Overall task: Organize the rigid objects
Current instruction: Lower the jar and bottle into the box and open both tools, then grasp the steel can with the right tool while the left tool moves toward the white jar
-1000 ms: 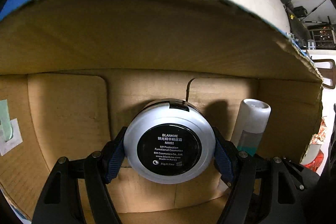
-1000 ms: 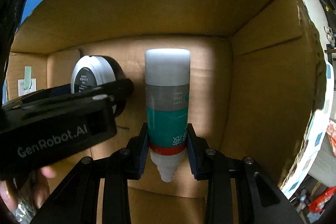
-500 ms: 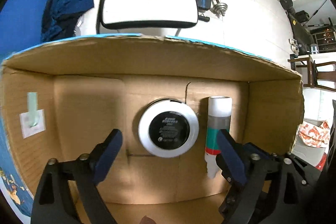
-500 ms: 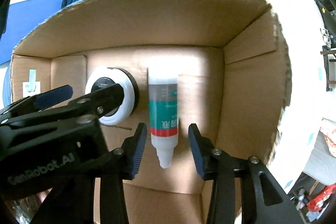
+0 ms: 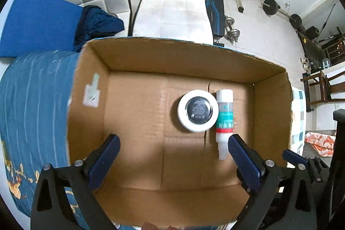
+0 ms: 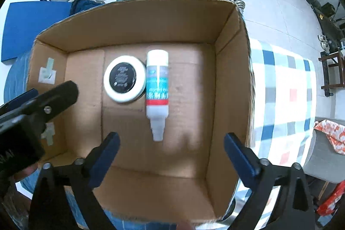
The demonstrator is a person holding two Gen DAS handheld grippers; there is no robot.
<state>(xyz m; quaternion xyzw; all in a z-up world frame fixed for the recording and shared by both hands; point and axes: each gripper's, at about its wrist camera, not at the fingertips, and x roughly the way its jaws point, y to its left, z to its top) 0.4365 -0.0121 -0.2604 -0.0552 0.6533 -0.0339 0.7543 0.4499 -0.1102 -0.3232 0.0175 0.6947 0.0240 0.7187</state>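
Lay side by side, touching, on the floor of the cardboard box (image 5: 151, 53): round compact (image 5: 198, 110) and tube (image 5: 224, 120). Hung above, jaws opening, nothing between: left tool (image 5: 172, 156), right tool (image 6: 171, 151).

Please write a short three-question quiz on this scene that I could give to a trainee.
1. True or false: the round white compact with a black label lies on the floor of the brown cardboard box.
2. Which lies nearer the box's right wall: A) the compact, B) the white bottle with a teal label and red band?
3. Fill in: the bottle lies ____ on its side, not upright.

Key: 1 true; 2 B; 3 flat. Neither the left gripper nor the right gripper holds anything; both sets of jaws are opening.
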